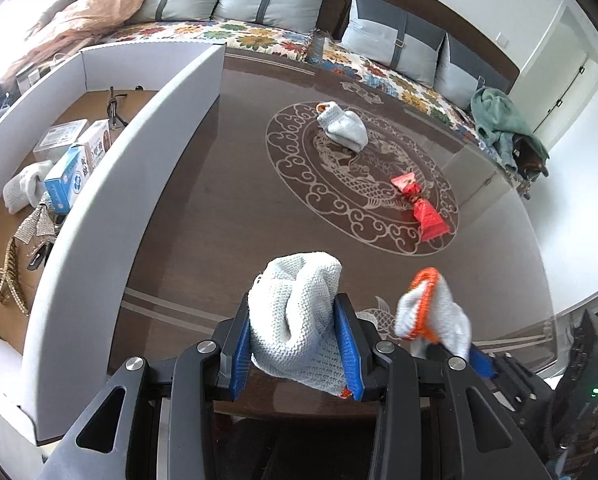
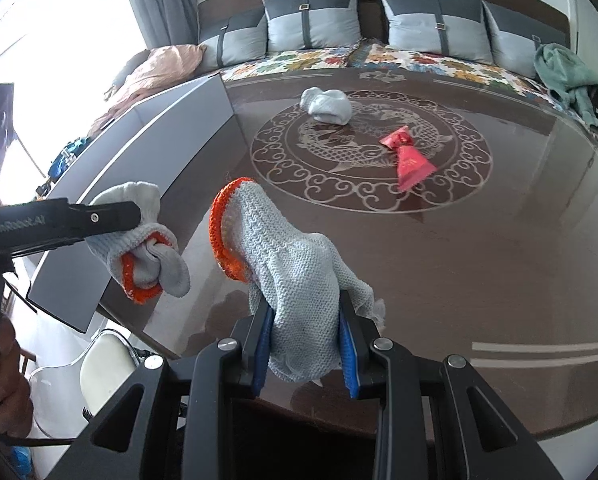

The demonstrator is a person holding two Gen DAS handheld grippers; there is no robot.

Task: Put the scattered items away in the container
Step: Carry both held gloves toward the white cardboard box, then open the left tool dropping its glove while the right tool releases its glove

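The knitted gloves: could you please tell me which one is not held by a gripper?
The balled-up glove lying on the table's round fish pattern, beside the red packet. The other two gloves are each clamped in a gripper above the near edge.

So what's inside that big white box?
Inside the white box: a rolled grey sock, a blue-and-white carton, two more small boxes, and a sparkly strap. Its near wall hides the rest of the bottom.

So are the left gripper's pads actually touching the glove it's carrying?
Touching. In the left wrist view, both blue pads of the left gripper press into the sides of the knit glove, bunching it between them.
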